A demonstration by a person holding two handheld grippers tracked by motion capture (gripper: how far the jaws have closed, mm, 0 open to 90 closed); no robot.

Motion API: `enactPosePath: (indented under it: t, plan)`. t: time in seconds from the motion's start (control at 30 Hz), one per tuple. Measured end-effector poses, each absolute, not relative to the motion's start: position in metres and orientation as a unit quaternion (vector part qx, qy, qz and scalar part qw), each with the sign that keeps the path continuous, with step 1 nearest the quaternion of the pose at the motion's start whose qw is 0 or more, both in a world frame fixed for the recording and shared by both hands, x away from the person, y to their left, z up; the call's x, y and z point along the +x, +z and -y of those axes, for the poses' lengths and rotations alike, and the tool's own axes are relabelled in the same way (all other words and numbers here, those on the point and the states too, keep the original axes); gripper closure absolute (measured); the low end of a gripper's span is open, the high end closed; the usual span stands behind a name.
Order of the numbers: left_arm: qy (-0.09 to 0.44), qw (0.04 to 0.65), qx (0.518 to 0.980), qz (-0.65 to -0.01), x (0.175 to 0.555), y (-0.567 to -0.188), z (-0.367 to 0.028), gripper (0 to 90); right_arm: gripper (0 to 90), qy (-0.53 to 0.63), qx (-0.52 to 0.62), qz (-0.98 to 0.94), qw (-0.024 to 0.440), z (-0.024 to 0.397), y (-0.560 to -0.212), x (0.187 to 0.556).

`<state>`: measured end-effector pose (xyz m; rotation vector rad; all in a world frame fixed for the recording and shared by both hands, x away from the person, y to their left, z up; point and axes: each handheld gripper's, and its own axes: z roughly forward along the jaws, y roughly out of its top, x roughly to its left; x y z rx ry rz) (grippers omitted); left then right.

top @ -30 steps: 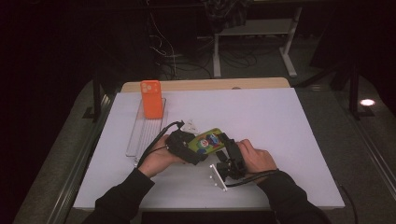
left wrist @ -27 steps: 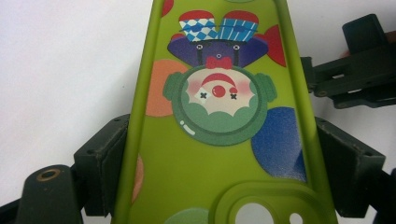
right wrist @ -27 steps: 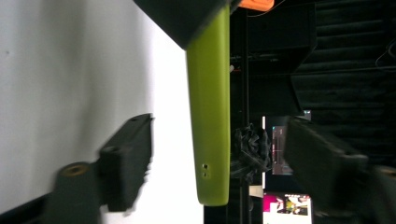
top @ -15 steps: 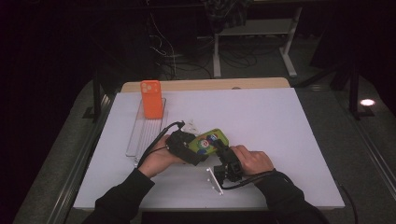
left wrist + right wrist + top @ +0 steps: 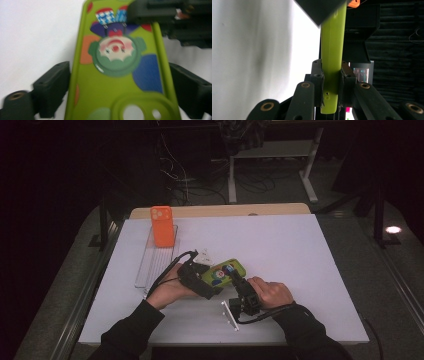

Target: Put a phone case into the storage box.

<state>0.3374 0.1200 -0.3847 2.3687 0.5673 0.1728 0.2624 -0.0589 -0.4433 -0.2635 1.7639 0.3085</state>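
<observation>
A person sits at a white worktop with a gripper in each hand. Between the two grippers is a green phone case with a clown face painted on it. It is near the middle of the worktop, a bit toward the person.

The right gripper has its fingers clamped on the thin edge of the green phone case. The fingers have just been closing, and the case is squeezed between them. In the high view the right gripper reaches the case from the person's right side.

The left gripper has its fingers apart. They have just been opening. The green phone case lies between them, with one black finger on each side. It is hard to tell if they press on the long sides. In the high view the left gripper sits at the left end of the case.

Farther back on the left is an orange phone case. It stands at the far end of a clear tray. A small white thing lies just beside the green case.
</observation>
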Motion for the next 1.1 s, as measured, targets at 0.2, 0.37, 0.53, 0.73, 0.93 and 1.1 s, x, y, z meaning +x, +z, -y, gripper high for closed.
enactPosePath:
  t: [0.2,0.37,0.53,0.73,0.93,1.1]
  plan:
    - [0.065,0.366,0.902,-0.218,0.337,-0.381,-0.125,0.0,75.7,0.132,-0.092,-0.770,0.618,0.071,-0.439,0.269]
    - [0.067,0.367,0.903,-0.213,0.339,-0.379,-0.130,0.0,75.7,0.150,-0.053,-0.779,0.606,0.082,-0.436,0.275]
    - [0.068,0.365,0.902,-0.220,0.342,-0.379,-0.136,0.0,75.6,0.170,-0.014,-0.797,0.579,0.091,-0.430,0.281]
    - [0.064,0.362,0.903,-0.223,0.345,-0.379,-0.138,0.0,75.6,0.219,0.055,-0.815,0.534,0.097,-0.423,0.286]
    - [0.066,0.358,0.905,-0.218,0.347,-0.379,-0.139,0.0,75.6,0.281,0.149,-0.829,0.460,0.103,-0.417,0.291]
    - [0.066,0.353,0.907,-0.222,0.346,-0.380,-0.139,0.0,75.6,0.323,0.204,-0.832,0.402,0.112,-0.411,0.299]
